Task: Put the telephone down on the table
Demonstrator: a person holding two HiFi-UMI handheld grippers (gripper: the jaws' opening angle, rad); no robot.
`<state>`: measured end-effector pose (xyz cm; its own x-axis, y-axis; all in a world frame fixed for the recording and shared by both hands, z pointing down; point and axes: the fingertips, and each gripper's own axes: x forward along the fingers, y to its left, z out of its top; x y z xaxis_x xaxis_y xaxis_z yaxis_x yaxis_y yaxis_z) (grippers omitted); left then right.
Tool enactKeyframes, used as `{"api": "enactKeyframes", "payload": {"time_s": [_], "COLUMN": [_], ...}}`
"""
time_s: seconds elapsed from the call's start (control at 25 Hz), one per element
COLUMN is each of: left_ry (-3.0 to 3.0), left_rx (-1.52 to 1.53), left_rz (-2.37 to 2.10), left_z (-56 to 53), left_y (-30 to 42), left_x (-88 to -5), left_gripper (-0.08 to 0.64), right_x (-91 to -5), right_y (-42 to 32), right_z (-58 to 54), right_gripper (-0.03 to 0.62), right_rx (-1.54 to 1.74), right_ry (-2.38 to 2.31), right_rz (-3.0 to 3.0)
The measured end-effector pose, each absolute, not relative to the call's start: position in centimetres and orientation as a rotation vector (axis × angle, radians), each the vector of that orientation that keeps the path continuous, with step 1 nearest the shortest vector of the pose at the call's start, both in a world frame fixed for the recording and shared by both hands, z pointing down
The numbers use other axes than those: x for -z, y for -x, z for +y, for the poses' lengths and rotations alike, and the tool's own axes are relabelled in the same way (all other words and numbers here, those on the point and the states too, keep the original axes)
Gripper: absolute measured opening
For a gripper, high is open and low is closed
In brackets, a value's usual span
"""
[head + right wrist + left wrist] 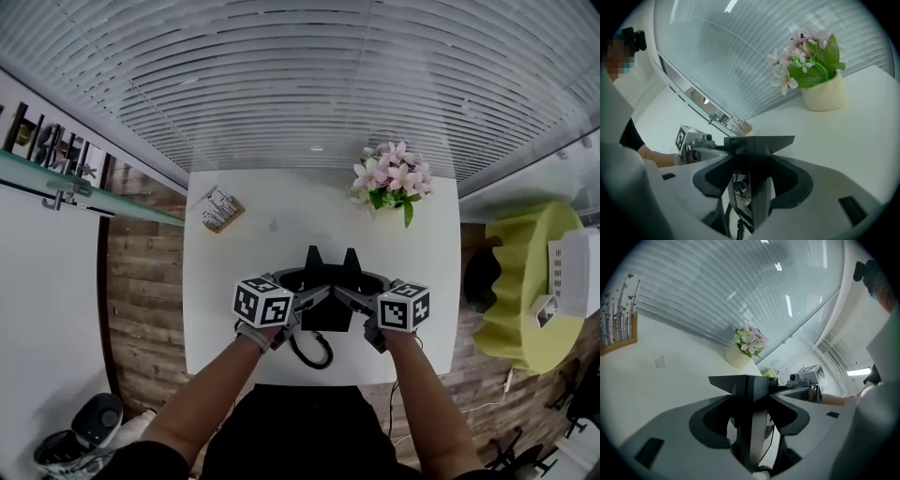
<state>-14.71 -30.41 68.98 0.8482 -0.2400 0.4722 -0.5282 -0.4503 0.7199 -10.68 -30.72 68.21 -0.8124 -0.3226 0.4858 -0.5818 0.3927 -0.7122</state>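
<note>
Left tongs (750, 397) and right tongs (752, 159) both clamp the telephone (328, 272). It seems clear of the table (281, 216) below them (cord (314, 354) dangling); lowering and release remain.

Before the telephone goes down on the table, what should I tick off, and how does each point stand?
1. Grip of the left gripper on the telephone: ok, jaws clamp its edge.
2. Grip of the right gripper on the telephone: ok.
3. Bare table around it: ok; the flower pot and the wooden holder stand apart, at the far edge.
4. The coiled cord out from under the base: cannot tell; it loops at the near side.
5. Base level with the table: cannot tell.
</note>
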Motion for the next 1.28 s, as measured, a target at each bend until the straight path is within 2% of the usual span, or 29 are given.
{"api": "enactKeyframes", "payload": {"time_s": [1.0, 1.28], "left_ry": [-1.965, -2.001], "left_rx": [-0.318, -0.368], "left_rz": [-0.584, -0.682], "left_z": [-32.6, -32.7], "left_y": [14.6, 15.1], "left_x": [-72.1, -71.7], "left_gripper": [0.256, 0.259], "right_x": [-71.5, -71.3], "right_y": [10.6, 10.3], "right_z": [-33.0, -33.1], "right_gripper": [0.252, 0.257], "right_rx": [-1.562, -1.457], "right_ry": [-0.748, -0.793], "right_rz": [-2.356, -2.339]}}
